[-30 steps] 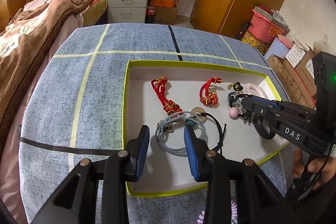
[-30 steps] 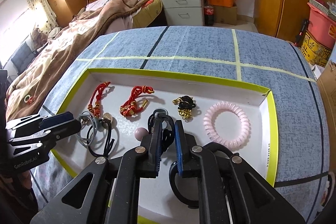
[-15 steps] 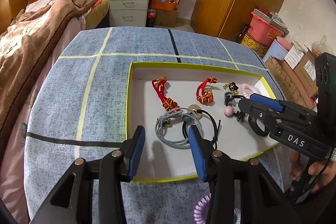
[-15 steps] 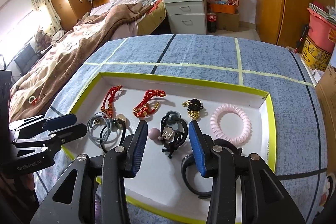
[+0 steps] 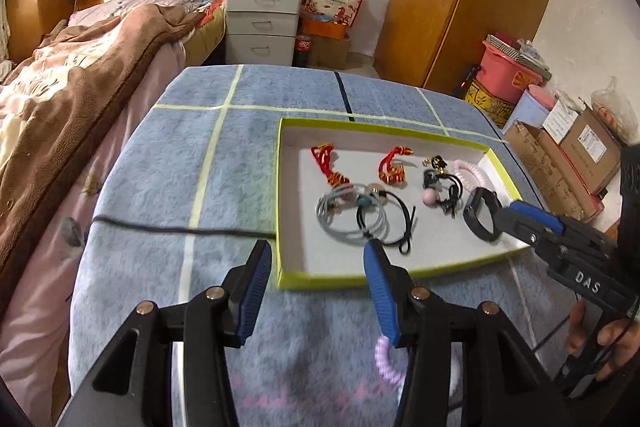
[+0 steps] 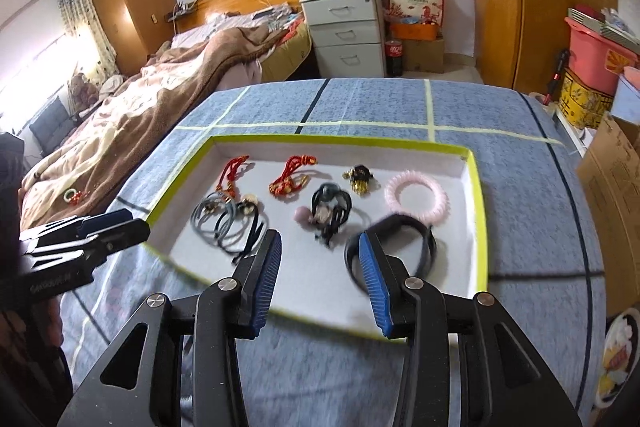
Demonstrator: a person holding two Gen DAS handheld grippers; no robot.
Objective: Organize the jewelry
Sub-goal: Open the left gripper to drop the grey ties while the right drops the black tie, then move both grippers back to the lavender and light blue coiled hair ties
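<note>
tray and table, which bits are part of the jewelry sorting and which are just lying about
Job: tray, red knotted cords, grey hair ties, pink coil bracelet, black band, lilac coil tie.

Lying about: bed blanket, drawer unit, cola bottle.

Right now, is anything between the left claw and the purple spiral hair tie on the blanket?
Nothing visible. The purple spiral hair tie lies on the blue blanket just under the opening left claw, outside the tray, partly hidden by one finger.
</note>
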